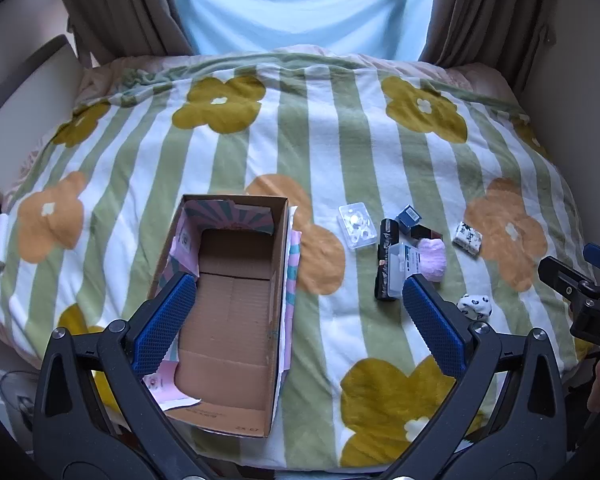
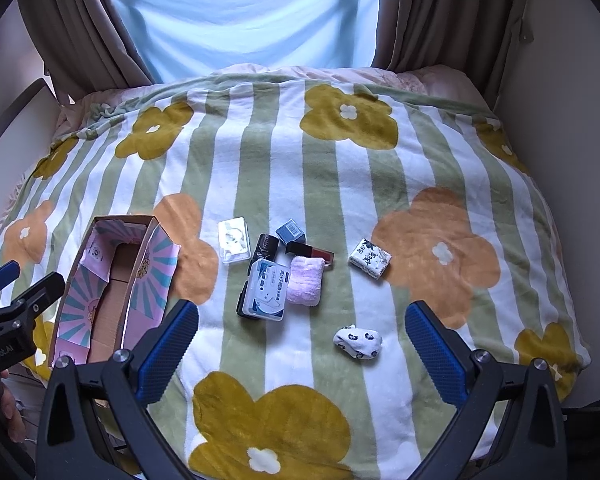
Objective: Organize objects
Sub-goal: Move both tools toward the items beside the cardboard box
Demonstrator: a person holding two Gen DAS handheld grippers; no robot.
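Note:
An open cardboard box (image 1: 232,304) (image 2: 112,292) with pink and teal flaps lies empty on the bed. Right of it lie small objects: a clear plastic case (image 2: 234,240), a black pouch (image 2: 266,249), a white and blue case (image 2: 267,290), a pink fluffy cloth (image 2: 306,280), a small blue box (image 2: 291,232), a dark red box (image 2: 312,251), a white patterned packet (image 2: 370,258) and a rolled white sock (image 2: 358,342). My left gripper (image 1: 300,320) is open and empty, hovering over the box's right side. My right gripper (image 2: 300,344) is open and empty, above the sock.
The bed is covered by a striped blanket with flowers (image 2: 320,168). Curtains (image 2: 432,12) and a bright window stand behind it. A headboard or chair (image 1: 24,112) is at the left. A hand shows at the lower left of the right wrist view (image 2: 12,416).

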